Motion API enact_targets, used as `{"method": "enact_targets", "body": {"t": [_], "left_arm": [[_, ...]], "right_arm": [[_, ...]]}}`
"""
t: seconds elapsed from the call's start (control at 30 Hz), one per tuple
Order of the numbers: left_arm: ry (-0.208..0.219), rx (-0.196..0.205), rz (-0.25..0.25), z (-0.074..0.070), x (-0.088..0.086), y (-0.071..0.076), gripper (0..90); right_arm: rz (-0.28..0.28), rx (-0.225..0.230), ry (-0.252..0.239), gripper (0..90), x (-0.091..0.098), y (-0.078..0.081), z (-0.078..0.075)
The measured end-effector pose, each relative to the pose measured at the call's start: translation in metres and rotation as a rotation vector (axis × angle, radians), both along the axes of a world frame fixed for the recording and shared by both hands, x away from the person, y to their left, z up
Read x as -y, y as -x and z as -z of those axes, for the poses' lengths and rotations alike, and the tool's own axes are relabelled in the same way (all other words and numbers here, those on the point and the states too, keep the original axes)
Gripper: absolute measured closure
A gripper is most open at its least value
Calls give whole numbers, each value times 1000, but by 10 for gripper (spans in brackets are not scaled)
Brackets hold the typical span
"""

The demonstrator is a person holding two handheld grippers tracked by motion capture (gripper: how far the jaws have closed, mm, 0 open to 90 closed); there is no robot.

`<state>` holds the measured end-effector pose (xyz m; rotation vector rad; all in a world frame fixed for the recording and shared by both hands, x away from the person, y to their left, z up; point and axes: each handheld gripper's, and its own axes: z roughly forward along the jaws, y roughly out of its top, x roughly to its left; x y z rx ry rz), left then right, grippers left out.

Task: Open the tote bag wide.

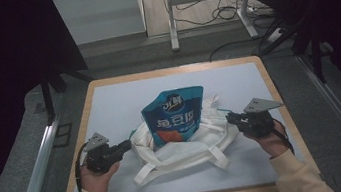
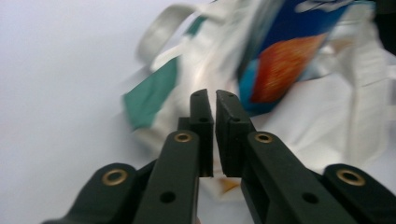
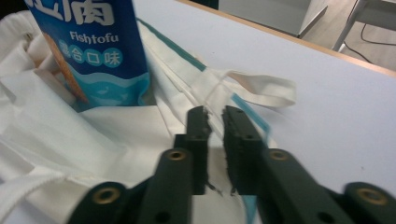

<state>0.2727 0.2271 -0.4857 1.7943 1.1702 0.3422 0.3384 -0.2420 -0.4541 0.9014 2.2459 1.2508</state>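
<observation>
**Soft tote, crinkly pouch: grip the cloth, not the foil**

The white cloth bag (image 1: 186, 147) lies crumpled between the two grippers, its edge reaching out toward each. It looks limp and light: it should fold and sag wherever it is lifted and will not hold its mouth open by itself. Its hems and teal-trimmed edges look like the firmest places to pinch, since the doubled fabric there gives the pads something to bite.

The blue snack pouch (image 1: 175, 115) stands upright in the bag's opening, ahead of both grippers and nearer the middle. It appears puffy, light and slick, and likely to crush or tip if squeezed on its belly; the flat sealed top would be the safer hold.

The bag's strap loops (image 3: 261, 88) lie just beyond the right gripper's tips, thin and floppy, easy to snag.

The left gripper (image 2: 210, 100) points at the bag's near fold with its jaws drawn nearly together, a slim gap between them, nothing held. The right gripper (image 3: 215, 116) hovers over the cloth with its jaws likewise nearly closed and empty.
</observation>
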Motion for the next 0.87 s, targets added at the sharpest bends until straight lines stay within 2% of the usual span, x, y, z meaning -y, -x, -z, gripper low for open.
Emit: {"method": "enact_targets", "body": {"t": [0.07, 0.13, 0.2, 0.3, 0.4, 0.43, 0.57, 0.87], "left_arm": [[10, -14, -28, 6, -7, 0, 772], [14, -25, -39, 10, -11, 0, 692], [6, -24, -50, 13, -14, 0, 659], [-5, -20, -59, 15, -15, 1, 589], [-19, -22, -62, 16, -14, 0, 560], [-24, -22, -62, 17, -13, -1, 550], [-39, -28, -65, 19, -13, -2, 538], [-58, -23, -70, 22, -12, -3, 492]], "right_arm": [[1, -7, -39, 672, 12, -1, 1], [22, -3, -55, 575, 20, -2, 2], [57, 5, -67, 533, 30, -3, 3], [88, -8, -97, 505, 44, -4, 6], [124, -22, -106, 487, 56, -7, 11], [144, -40, -102, 481, 62, -9, 17], [154, -61, -88, 475, 66, -10, 24], [162, -61, -75, 450, 67, -10, 29]]}}
